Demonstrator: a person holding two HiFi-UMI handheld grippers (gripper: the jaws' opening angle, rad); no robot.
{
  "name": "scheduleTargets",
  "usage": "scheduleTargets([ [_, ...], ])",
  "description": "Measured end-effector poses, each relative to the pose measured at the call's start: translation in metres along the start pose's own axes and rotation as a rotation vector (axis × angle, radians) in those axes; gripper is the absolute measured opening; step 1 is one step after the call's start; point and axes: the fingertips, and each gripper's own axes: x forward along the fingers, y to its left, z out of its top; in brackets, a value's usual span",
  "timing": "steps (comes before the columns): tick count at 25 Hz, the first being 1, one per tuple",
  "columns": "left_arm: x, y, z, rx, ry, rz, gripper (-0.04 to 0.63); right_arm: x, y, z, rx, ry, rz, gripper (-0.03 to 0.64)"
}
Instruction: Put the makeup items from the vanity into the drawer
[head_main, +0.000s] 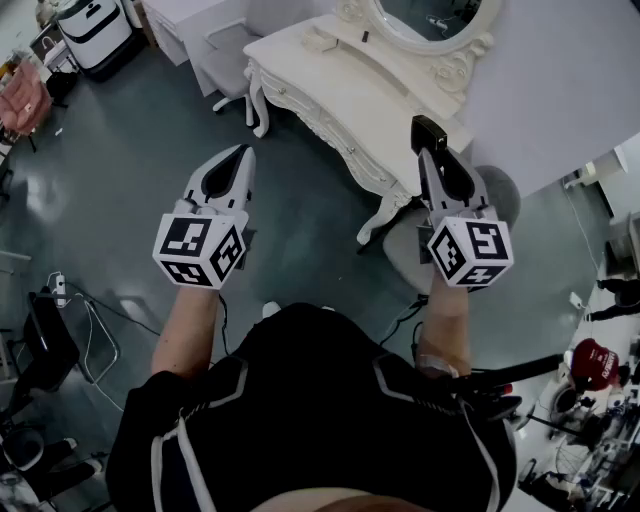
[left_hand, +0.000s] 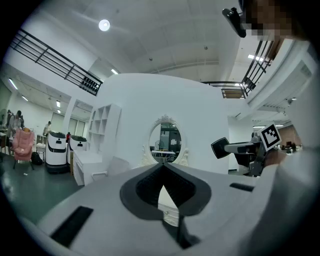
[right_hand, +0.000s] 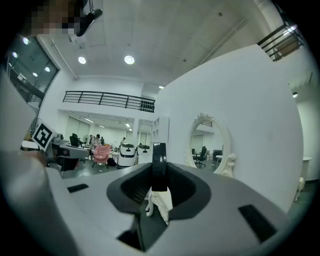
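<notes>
Right gripper (right_hand: 159, 176) first: its jaws are clamped on a flat black case (right_hand: 159, 167), seen edge-on and standing upright between the pads, the jaws only as far apart as the case is thick. From the head view that case (head_main: 428, 132) pokes out past the tip of the right gripper (head_main: 430, 160), out over the near right end of the white vanity (head_main: 335, 85). Over to the left gripper (left_hand: 162, 167): jaws closed, pad tips meeting, nothing between them. It is held level over the dark floor (head_main: 130, 170), left of the vanity and well apart from it. Both grippers point level, side by side in front of the person. Beyond them the oval mirror (head_main: 430, 15) sits at the far side of the vanity top, with a small dark item (head_main: 365, 37) lying near it. A grey stool (head_main: 500, 190) shows just right of the right gripper.
</notes>
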Motion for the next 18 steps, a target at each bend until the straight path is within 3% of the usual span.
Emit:
scheduleTargets([
  [18, -0.012, 0.034, 0.003, 0.015, 0.000, -0.008, 0.003, 0.012, 0.035, 0.011, 0.049, -0.010, -0.003, 0.095],
])
